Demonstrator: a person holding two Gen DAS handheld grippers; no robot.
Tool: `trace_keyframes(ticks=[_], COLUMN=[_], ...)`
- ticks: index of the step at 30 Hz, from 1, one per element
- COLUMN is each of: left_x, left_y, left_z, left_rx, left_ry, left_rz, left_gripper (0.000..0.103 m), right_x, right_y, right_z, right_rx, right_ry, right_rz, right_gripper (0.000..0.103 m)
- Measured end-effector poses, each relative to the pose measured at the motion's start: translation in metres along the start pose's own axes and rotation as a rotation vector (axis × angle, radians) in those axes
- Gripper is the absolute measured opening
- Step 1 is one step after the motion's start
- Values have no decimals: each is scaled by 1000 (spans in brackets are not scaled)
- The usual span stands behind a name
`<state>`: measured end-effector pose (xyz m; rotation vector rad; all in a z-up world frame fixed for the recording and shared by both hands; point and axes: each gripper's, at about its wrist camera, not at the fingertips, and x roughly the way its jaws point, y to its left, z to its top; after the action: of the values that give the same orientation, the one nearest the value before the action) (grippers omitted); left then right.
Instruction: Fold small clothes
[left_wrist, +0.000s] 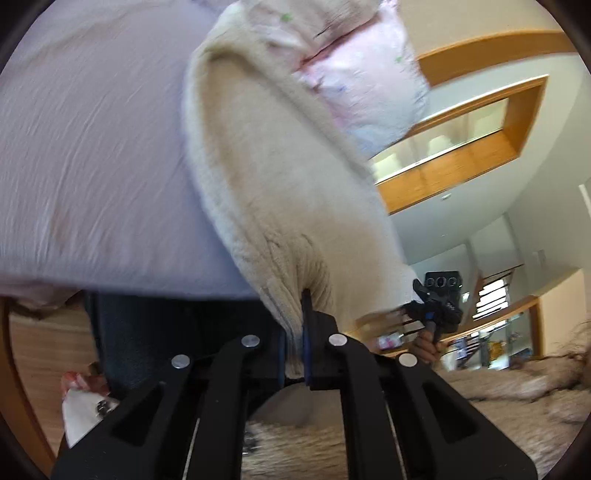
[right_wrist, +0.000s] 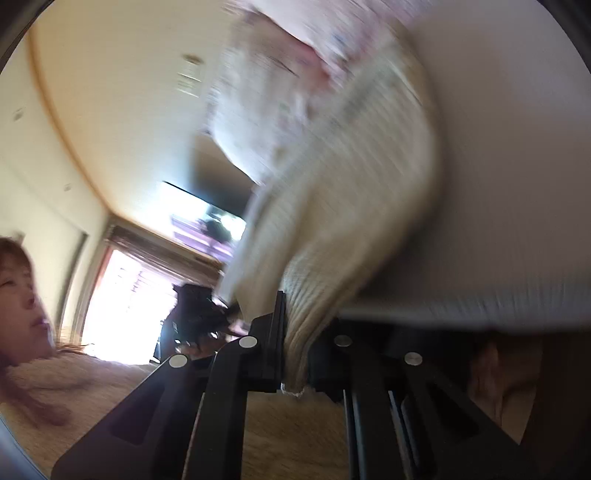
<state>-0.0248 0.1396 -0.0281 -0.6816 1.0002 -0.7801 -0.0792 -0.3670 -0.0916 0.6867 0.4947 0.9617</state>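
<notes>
A cream knitted garment (left_wrist: 258, 192) hangs lifted between both grippers over the pale sheet (left_wrist: 92, 147). My left gripper (left_wrist: 295, 332) is shut on its ribbed edge. My right gripper (right_wrist: 295, 332) is shut on another ribbed edge of the same garment (right_wrist: 351, 206); it also shows in the left wrist view (left_wrist: 436, 306), at the garment's far corner. A pink patterned piece of clothing (left_wrist: 362, 74) lies beyond the cream one on the sheet. The right wrist view is motion-blurred.
The sheet-covered surface (right_wrist: 517, 184) fills one side of each view. The person's fuzzy beige sweater (left_wrist: 498, 398) is close below the grippers. A wooden-framed ceiling recess (left_wrist: 480, 140) and a bright window (right_wrist: 125, 295) are behind.
</notes>
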Motion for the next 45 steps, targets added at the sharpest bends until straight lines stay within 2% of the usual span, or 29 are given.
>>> trace_keyframes(ticks=[3, 4, 6, 8, 9, 11, 12, 13, 14, 15, 16, 18, 20, 24, 28, 29, 30, 31, 32, 33, 34, 37, 41, 43, 44, 45], left_x=[-11, -12, -13, -7, -2, 15, 25, 35, 38, 34, 32, 22, 22, 33, 57, 60, 61, 64, 71, 75, 75, 77, 120, 164, 200, 238], left_y=[-30, -38, -51, -52, -51, -42, -36, -29, -21, -10, -3, 10, 24, 48, 54, 52, 50, 49, 52, 53, 51, 22, -64, -106, -128, -143], left_z=[40, 59, 109, 166, 188, 236, 254, 269, 276, 273, 273, 264, 260, 244, 241, 239, 238, 237, 236, 236, 236, 243, 265, 271, 271, 270], left_rx=[86, 119, 164, 149, 136, 108, 96, 80, 52, 23, 5, 4, -3, -65, -100, -97, -94, -104, -147, -181, -202, -199, -76, -9, 13, 7], left_ry=[-104, -140, -246, -354, -392, -442, -437, -420, -410, -404, -398, -376, -310, -200, -142, -156, -159, -155, -126, -115, -122, -161, -153, -114, -72, -5], left_rz=[-56, -59, -30, 14, 53, 168, 208, 263, 311, 329, 314, 309, 341, 294, 271, 264, 272, 280, 252, 229, 212, 89, -113, -199, -244, -290], left_gripper=[6, 6, 6, 6, 7, 9, 14, 29, 40, 57, 65, 70, 70, 70, 68, 67, 64, 47, 32, 24, 21, 19, 19, 19, 21, 30], right_x=[4, 10, 19, 37, 45, 70, 80, 91, 96, 97, 96, 90, 86, 78, 82, 81, 79, 76, 74, 71, 66, 53, 31, 19, 15, 12], right_y=[28, 39, 43, 39, 33, 9, -1, -16, -25, -31, -33, -31, -31, -46, -54, -54, -55, -55, -54, -54, -53, -48, -35, -28, -28, -29], right_z=[46, 77, 117, 168, 190, 237, 248, 261, 265, 262, 258, 247, 238, 230, 225, 224, 222, 220, 219, 218, 217, 214, 213, 213, 214, 214], right_rx=[-115, -165, -199, -210, -201, -115, -75, -12, 31, 55, 50, 12, 0, 66, 87, 90, 94, 94, 94, 93, 88, 59, 1, -33, -38, -34], right_ry=[-64, -103, -153, -230, -268, -359, -356, -336, -325, -327, -332, -341, -347, -317, -300, -298, -297, -296, -295, -294, -293, -305, -356, -396, -411, -417], right_rz=[9, 2, -12, -71, -115, -304, -370, -484, -561, -578, -557, -537, -537, -475, -452, -445, -433, -423, -412, -401, -388, -380, -402, -430, -443, -450], right_gripper=[10, 10, 10, 10, 10, 12, 28, 42, 75, 85, 85, 96, 97, 97, 97, 97, 97, 97, 97, 97, 97, 97, 97, 97, 97, 97])
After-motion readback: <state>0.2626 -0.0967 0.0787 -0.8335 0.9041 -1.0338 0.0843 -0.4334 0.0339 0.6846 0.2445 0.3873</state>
